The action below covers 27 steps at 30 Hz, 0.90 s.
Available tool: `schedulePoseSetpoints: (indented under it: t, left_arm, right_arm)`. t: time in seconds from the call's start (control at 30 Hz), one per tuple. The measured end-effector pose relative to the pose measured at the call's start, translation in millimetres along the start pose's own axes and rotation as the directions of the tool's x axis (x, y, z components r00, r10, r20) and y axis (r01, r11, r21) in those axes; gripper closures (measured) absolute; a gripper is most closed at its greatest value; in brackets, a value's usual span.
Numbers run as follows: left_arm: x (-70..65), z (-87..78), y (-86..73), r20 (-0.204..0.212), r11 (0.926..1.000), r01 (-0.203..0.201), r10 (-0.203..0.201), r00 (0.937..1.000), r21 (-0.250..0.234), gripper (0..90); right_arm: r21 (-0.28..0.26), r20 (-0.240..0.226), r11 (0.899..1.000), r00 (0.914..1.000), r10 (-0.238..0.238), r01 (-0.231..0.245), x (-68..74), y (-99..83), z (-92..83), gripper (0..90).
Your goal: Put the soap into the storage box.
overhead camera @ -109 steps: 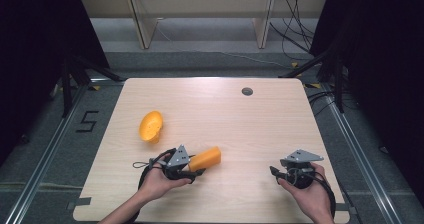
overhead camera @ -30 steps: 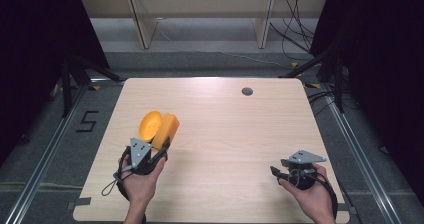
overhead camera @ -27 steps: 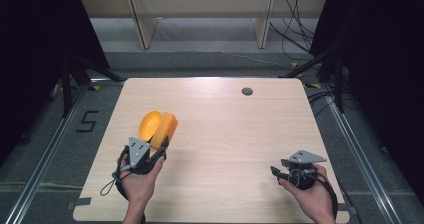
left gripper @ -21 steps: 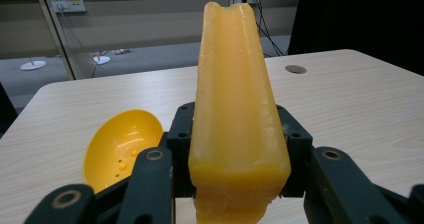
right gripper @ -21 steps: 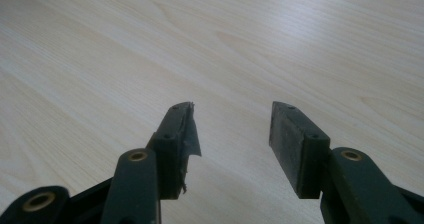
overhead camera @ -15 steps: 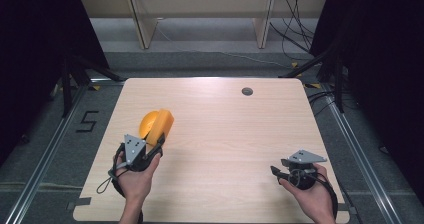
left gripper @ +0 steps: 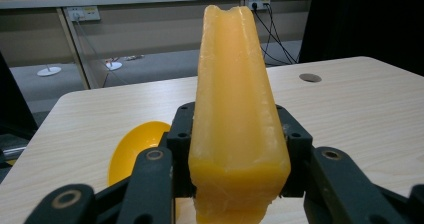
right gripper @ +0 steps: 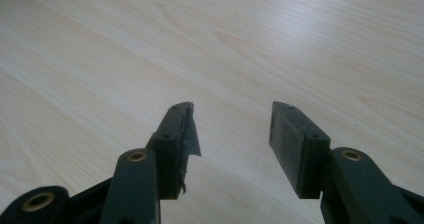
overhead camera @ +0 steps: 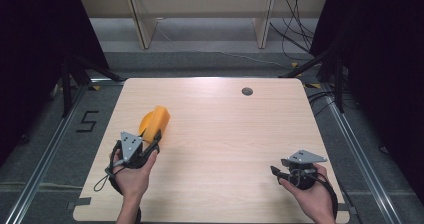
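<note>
Now the left gripper [overhead camera: 150, 143] squeezes the orange block [left gripper: 235, 114] at left of the frame, over the yellow bowl [left gripper: 135, 146], the right gripper [right gripper: 230, 134] sits open and empty, and the tall block could slip and miss the bowl.

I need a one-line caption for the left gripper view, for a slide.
Left gripper clamps a yellow-orange block above a wooden table, a yellow bowl behind.
</note>
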<state>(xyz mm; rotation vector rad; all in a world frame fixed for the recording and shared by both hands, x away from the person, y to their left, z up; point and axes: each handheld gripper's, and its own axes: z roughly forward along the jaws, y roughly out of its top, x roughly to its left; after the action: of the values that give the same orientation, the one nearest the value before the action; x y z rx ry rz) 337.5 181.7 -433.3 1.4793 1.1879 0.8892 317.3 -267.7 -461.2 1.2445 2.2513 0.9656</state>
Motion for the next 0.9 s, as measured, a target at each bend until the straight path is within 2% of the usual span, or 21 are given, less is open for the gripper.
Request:
schedulePoseSetpoints:
  t: [0.33, 0.37, 0.5, 0.9]
  left_arm:
    - [7.6, 2.8, 4.0, -0.025, 1.0000, 0.002, -0.002, 0.9997, -0.007, 60.5]
    - [8.2, 3.0, 4.9, -0.030, 1.0000, 0.002, -0.002, 0.9995, -0.008, 60.5]
    - [11.4, 5.1, 8.0, -0.042, 0.9998, 0.003, -0.004, 0.9991, -0.017, 60.5]
    - [18.0, 10.2, 10.1, -0.062, 0.9999, 0.002, -0.003, 0.9981, -0.015, 60.5]
  right_arm:
    - [-0.002, 0.002, 1.000, 1.0000, 0.000, 0.000, -0.1, 0.0, 0.1, 51.9]
    - [-0.004, 0.018, 1.000, 0.9997, -0.015, 0.015, -0.8, -0.1, 0.0, 51.9]
    - [0.000, -0.001, 1.000, 1.0000, 0.001, -0.001, 0.0, 0.0, -0.1, 51.8]
    - [-0.002, 0.000, 1.000, 1.0000, 0.001, -0.001, 0.0, 0.0, -0.3, 51.7]
